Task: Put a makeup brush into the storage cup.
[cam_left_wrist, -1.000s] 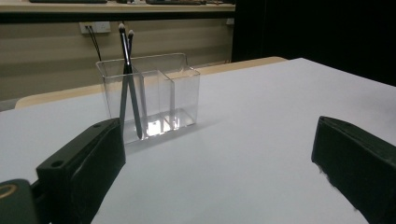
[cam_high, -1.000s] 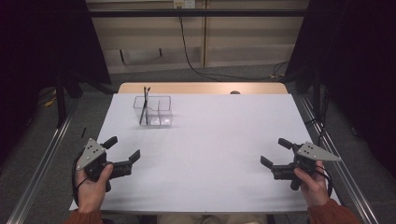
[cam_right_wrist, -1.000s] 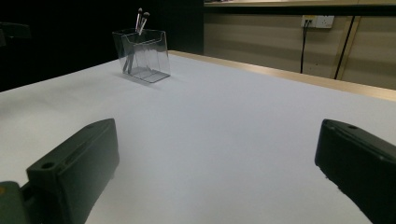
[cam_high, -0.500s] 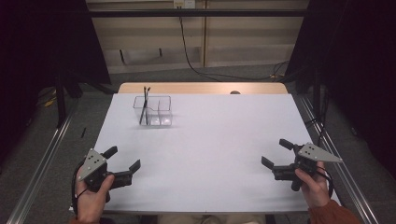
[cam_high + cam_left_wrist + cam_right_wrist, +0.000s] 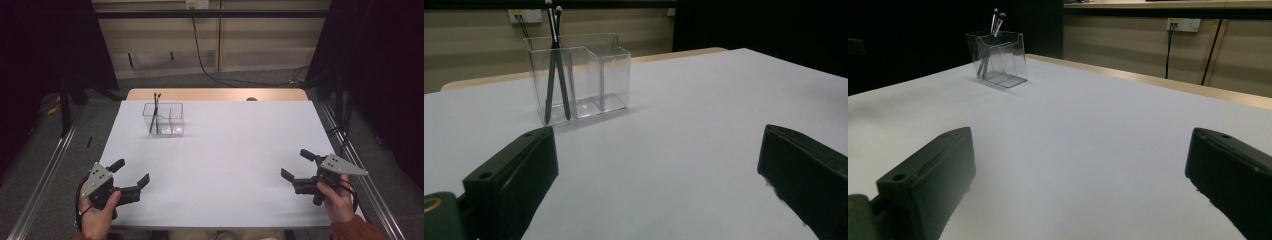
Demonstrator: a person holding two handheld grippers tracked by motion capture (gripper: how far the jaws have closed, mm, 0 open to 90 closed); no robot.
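A clear plastic organiser (image 5: 164,119) with compartments stands at the far left of the white table (image 5: 225,160). Two thin dark brushes (image 5: 155,112) lean upright in its left compartment. The organiser (image 5: 579,77) with the brushes (image 5: 555,65) lies ahead in the left gripper view, and the organiser (image 5: 997,59) appears far off in the right gripper view. My left gripper (image 5: 131,172) is open near the table's front left corner, holding nothing. My right gripper (image 5: 296,164) is open near the front right edge, also with nothing between its jaws.
A wooden strip (image 5: 215,94) runs along the table's far edge. Metal rails (image 5: 45,175) flank the table on both sides. A black cable (image 5: 200,45) hangs down the back wall. Dark curtains stand left and right.
My left gripper has drawn back toward the front edge of the table and slightly right. The right gripper has stayed in place.
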